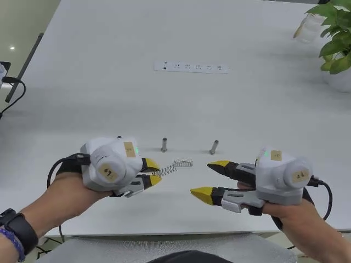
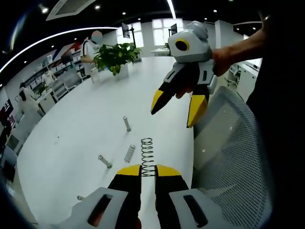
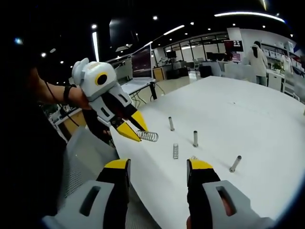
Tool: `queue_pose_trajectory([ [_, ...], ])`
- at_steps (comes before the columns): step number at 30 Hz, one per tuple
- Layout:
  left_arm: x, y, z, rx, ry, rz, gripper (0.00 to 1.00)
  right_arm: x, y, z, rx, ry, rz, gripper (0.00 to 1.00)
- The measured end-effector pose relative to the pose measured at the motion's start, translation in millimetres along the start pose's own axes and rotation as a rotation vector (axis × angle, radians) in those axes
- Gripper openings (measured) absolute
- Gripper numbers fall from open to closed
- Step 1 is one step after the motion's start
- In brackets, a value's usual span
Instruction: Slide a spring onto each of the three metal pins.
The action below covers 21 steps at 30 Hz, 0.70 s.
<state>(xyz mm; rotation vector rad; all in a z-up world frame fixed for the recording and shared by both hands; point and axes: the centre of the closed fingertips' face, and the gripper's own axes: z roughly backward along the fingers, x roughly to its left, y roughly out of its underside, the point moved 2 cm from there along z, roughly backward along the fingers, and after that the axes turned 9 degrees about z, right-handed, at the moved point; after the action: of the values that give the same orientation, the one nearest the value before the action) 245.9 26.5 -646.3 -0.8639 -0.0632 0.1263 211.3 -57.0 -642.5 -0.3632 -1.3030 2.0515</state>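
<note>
Left gripper point(image 1: 153, 174) is low on the person's left, with its yellow-tipped jaws clamped on one end of the first spring point(image 2: 147, 153). The rest of the coil sticks out ahead of the tips toward the right gripper point(image 1: 211, 178). That gripper is level with it on the person's right, its jaws spread wide apart with nothing between them. The two grippers point at each other across a gap and do not touch.

Just beyond the tips, the second spring point(image 1: 183, 163) lies flat on the white table point(image 1: 164, 104). Past it, the centre pin point(image 1: 164, 144) and the right-hand pin point(image 1: 214, 147) stand upright and bare, and the lying spring is between them and slightly nearer the person. In the right gripper view the third pin point(image 3: 171, 123) stands farther left, also bare.

Farther back, a white power strip point(image 1: 191, 67) lies across the table. A potted plant point(image 1: 335, 33) stands at the far right corner.
</note>
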Motion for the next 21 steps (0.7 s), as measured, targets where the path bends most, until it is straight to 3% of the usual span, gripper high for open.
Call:
queue_pose_trajectory([
  [12,-36.8,-15.1,-6.2,0.003,0.095,-0.112,0.02,18.7,-3.9,-7.3,-0.006,-0.126,0.024,0.35],
  [21,-46.4,-19.2,-5.7,0.010,0.137,-0.170,0.02,31.4,-5.9,-6.9,-0.025,-0.200,0.028,0.18],
])
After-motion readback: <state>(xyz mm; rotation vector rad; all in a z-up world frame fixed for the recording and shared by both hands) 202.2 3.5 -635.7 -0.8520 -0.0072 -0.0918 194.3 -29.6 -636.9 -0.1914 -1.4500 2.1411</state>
